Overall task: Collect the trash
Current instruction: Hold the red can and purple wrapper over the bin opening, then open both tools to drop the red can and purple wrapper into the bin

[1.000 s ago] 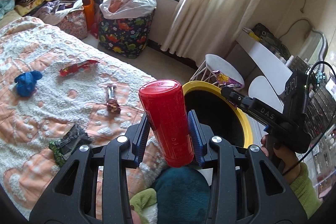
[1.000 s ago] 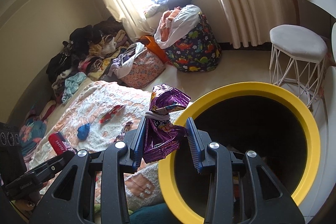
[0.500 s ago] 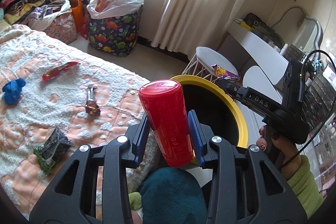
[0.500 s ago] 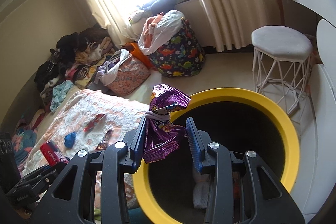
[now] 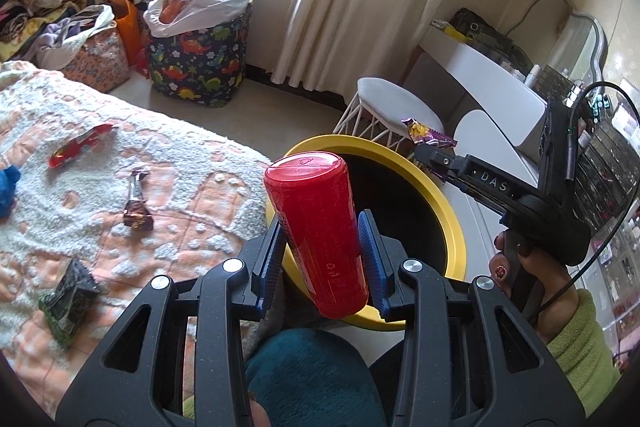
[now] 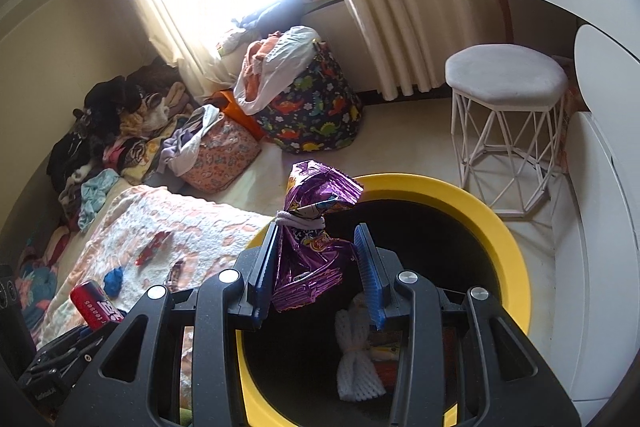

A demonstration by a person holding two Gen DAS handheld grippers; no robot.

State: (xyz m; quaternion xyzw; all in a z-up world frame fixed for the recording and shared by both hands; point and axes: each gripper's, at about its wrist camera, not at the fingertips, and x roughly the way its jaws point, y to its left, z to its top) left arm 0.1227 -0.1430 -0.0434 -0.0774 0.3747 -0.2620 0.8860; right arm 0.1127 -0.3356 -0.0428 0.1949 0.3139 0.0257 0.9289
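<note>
My left gripper (image 5: 320, 223) is shut on an upright red canister (image 5: 320, 231), held beside the near rim of a black bin with a yellow rim (image 5: 448, 211). My right gripper (image 6: 318, 227) is shut on a crumpled purple snack bag (image 6: 316, 247) over the bin's open mouth (image 6: 504, 239). A white foam net (image 6: 356, 359) lies inside the bin. On the bed lie a red wrapper (image 5: 80, 145), a brown wrapper (image 5: 136, 207), a dark green packet (image 5: 70, 297) and a blue crumpled piece (image 5: 6, 183).
A white wire stool (image 6: 506, 79) stands just beyond the bin, with a white desk (image 5: 480, 71) to its right. A dinosaur-print laundry bag (image 5: 200, 59) and heaps of clothes (image 6: 112, 131) sit by the window. A hand in a green sleeve (image 5: 568, 331) holds the right gripper.
Both grippers have shifted away from the bed toward the bin, each keeping its load. The bin's mouth now lies further under the right gripper, showing its contents.
</note>
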